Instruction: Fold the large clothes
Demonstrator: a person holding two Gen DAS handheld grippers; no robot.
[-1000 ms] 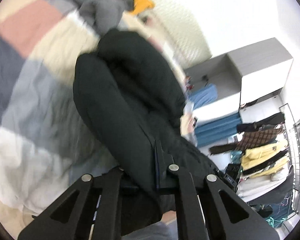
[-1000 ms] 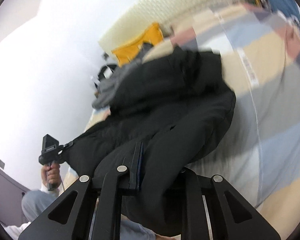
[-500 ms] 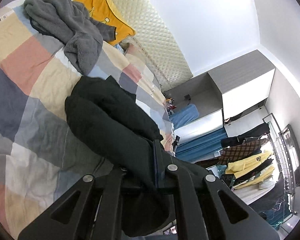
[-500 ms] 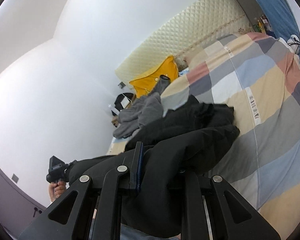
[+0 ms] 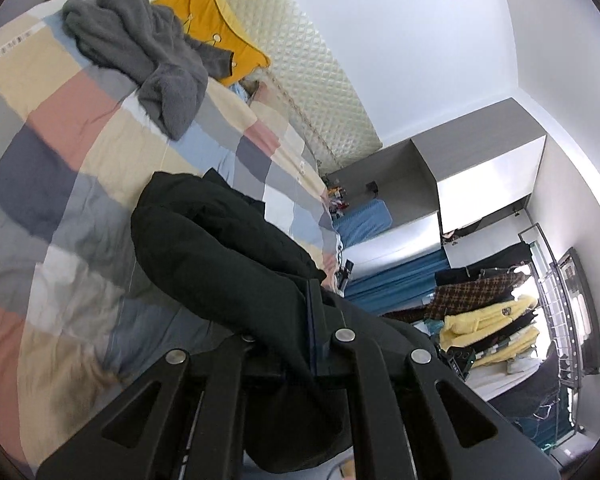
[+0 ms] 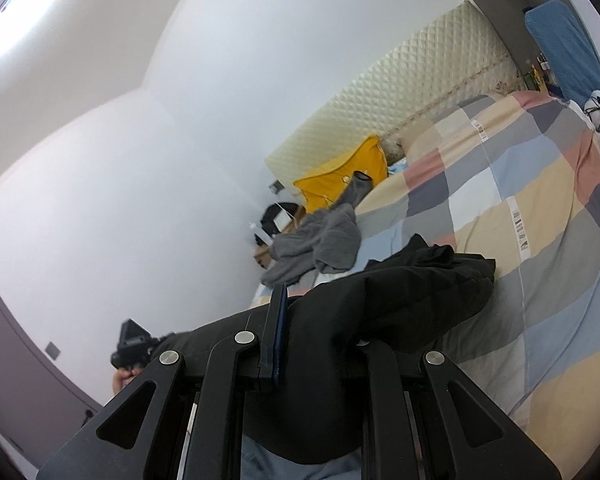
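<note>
Both jaws are closed on the same dark garment: your left gripper (image 5: 284, 332) has a thick roll of the black coat (image 5: 220, 256) pinched between its jaws, and your right gripper (image 6: 320, 344) is clamped on another part of the coat's edge, with cloth bulging over and under its jaws. Ahead of the left jaws the coat's free end lies bunched on the patchwork bed cover (image 5: 60, 152), and the part nearest you hangs off the jaws. By my reading you are in the lift-and-spread step, with no fold made yet; the next move calls for drawing the two grips apart so the fabric opens, then lowering it flat in front of the jaws. Further ahead and left of the left jaws, a grey fleece garment (image 5: 148, 52) lies crumpled near the yellow pillow (image 5: 224, 44) and the headboard, well apart from the coat. Open bed runs ahead and to the right of the right jaws, which looks like the better room for spreading. Beside the right jaws, to their left, the bed edge is close, so keep the coat from sliding off there.
</note>
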